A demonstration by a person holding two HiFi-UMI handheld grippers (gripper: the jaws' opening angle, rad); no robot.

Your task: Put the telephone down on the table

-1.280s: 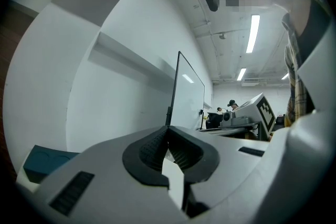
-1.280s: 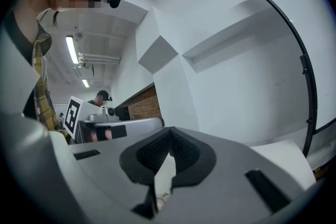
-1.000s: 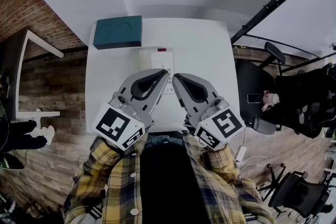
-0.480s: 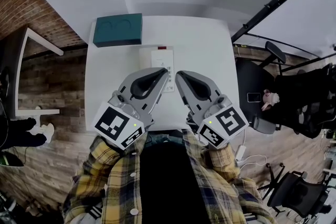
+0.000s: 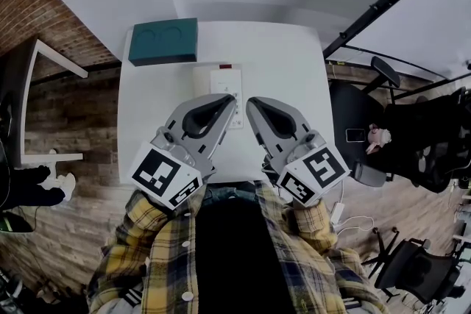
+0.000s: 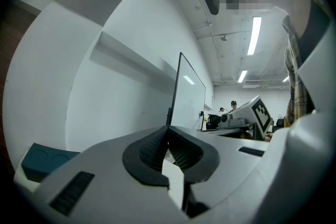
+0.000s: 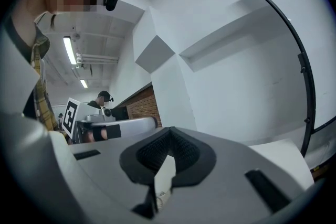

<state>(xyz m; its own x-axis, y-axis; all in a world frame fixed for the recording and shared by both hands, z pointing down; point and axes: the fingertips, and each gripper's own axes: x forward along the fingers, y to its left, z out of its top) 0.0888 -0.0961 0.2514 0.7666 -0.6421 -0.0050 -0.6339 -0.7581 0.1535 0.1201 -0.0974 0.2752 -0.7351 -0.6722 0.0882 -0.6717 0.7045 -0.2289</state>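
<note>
The white telephone (image 5: 219, 88) lies flat on the white table (image 5: 294, 70), just beyond both grippers, with a small red mark at its far end. My left gripper (image 5: 233, 101) hangs over its near part, jaws shut and empty. My right gripper (image 5: 249, 102) sits beside it to the right, also shut with nothing held. In the left gripper view the left gripper (image 6: 168, 131) has its pads together, and only a white sliver shows below them. The right gripper view shows the right gripper (image 7: 169, 131) the same way. The telephone's near end is hidden under the grippers.
A teal box (image 5: 163, 42) with two round dents sits at the table's far left corner. A black pole (image 5: 383, 5) slants past the table's right side, above office chairs (image 5: 364, 130). A white frame (image 5: 45, 105) stands on the wooden floor to the left.
The right gripper has drifted slightly to the right. The left gripper and the telephone have hardly moved, and both grippers stay shut.
</note>
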